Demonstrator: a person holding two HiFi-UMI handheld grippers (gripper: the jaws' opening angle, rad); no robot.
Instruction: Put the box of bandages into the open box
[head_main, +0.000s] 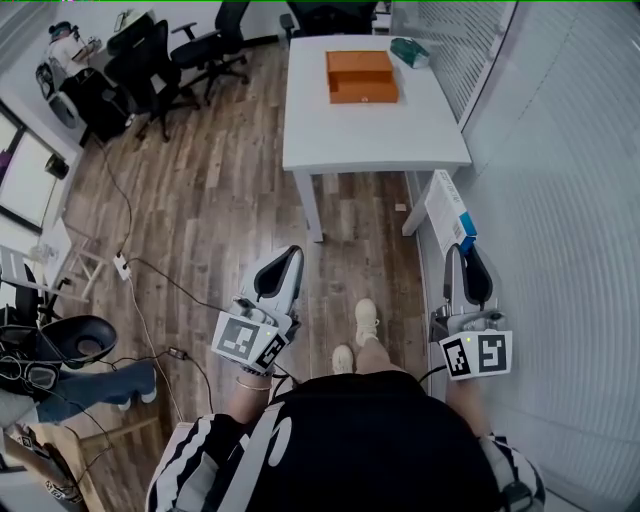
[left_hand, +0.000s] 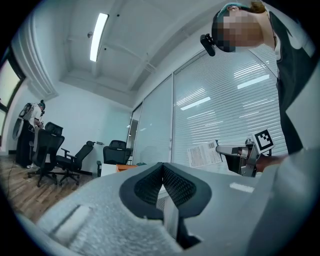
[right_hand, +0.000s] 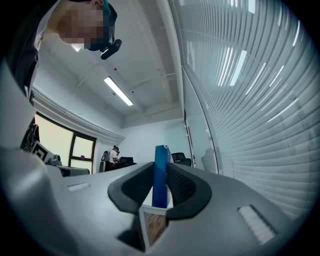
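The box of bandages (head_main: 449, 212), white with a blue end, is clamped edge-on in my right gripper (head_main: 466, 252), low at the right beside the blind-covered glass wall. In the right gripper view its blue edge (right_hand: 160, 176) stands upright between the pads. My left gripper (head_main: 289, 256) hangs over the wooden floor at centre-left with its jaws together and nothing between them; its tips (left_hand: 162, 167) meet in the left gripper view. The open orange box (head_main: 360, 75) lies far ahead on the white table (head_main: 370, 135).
A teal object (head_main: 410, 52) rests at the table's far right corner. Black office chairs (head_main: 165, 60) stand at the back left, where a person (head_main: 68, 48) sits. Cables (head_main: 150, 290) trail over the floor on the left. The glass wall (head_main: 560, 200) runs along the right.
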